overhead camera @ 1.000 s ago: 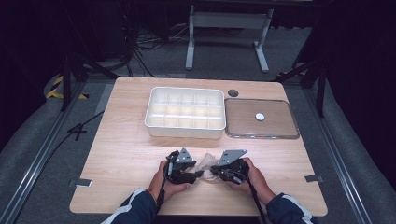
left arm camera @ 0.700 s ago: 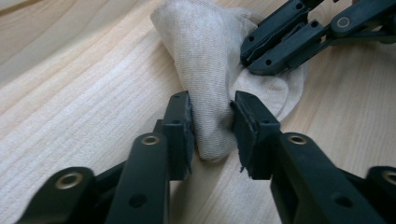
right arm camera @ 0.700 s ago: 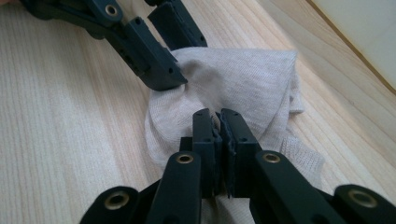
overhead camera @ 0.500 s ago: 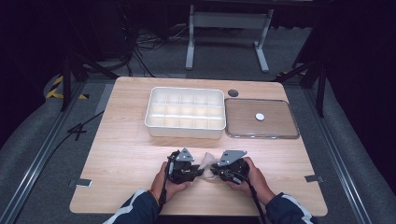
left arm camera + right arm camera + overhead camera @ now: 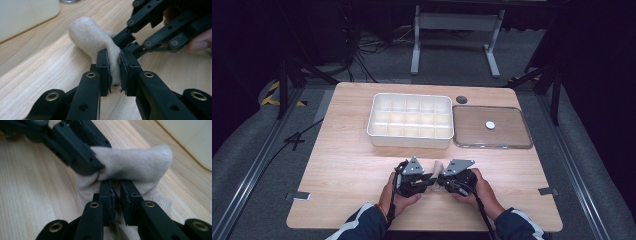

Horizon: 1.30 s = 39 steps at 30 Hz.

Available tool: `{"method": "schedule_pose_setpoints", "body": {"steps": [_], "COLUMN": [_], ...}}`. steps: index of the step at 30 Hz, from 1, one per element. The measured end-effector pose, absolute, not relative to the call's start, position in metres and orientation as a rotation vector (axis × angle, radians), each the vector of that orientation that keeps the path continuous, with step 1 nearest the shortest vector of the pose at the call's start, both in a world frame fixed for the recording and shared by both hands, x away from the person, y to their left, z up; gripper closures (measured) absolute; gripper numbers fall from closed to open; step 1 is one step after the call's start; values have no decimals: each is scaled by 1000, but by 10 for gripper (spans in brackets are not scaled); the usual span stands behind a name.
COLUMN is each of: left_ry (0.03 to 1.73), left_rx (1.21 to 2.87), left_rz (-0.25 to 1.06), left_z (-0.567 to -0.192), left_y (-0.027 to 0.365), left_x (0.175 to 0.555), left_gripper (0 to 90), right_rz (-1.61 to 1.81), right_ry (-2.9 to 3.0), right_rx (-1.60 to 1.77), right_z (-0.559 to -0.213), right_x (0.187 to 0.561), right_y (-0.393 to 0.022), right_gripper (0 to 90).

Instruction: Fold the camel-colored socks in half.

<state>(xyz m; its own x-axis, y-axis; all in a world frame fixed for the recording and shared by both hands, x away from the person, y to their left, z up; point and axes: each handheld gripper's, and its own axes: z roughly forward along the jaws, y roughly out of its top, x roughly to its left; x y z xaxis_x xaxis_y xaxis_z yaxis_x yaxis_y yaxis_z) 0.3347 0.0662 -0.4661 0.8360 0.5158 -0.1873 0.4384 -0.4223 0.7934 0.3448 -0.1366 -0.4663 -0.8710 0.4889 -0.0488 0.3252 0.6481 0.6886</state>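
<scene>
Pinching the beige sock (image 5: 100,42) from both ends, the left tool (image 5: 115,72) and right tool (image 5: 117,195) each clamp its fabric just in front of the white compartment tray (image 5: 410,120); keep both grips firm, folding evenly.

Beige sock (image 5: 95,42), bunched, on table btw tools.
</scene>
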Motion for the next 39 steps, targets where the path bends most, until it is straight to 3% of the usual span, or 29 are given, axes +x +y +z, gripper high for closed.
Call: {"method": "schedule_pose_setpoints", "body": {"steps": [4,6,8,12,18,26,32,39], "left_ry": [711,717,715,718,701,679,696,705], "left_rx": [2074,2076,2083,2083,2063,2082,2085,2082], "left_rz": [100,112,117,116,115,146,155,158], "left_z": [-466,-465,-464,-463,-462,-462,-461,-460], "left_y": [68,70,71,74,70,62,65,68], "left_x": [337,338,339,339,337,335,335,336], "left_gripper": [790,793,794,795,792,786,789,791], "right_rz": [1063,1072,1078,1065,1020,1036,1063,1052], "right_ry": [2631,2632,2633,2600,2614,2591,2603,2589], "right_rx": [672,673,671,686,718,700,707,736], "right_z": [-467,-466,-463,-453,-465,-468,-465,-454], "right_x": [345,345,345,345,348,347,349,354], "right_y": [-138,-139,-140,-151,-144,-135,-142,-162], "right_gripper": [781,700,679,710,766,770,630,597]}}
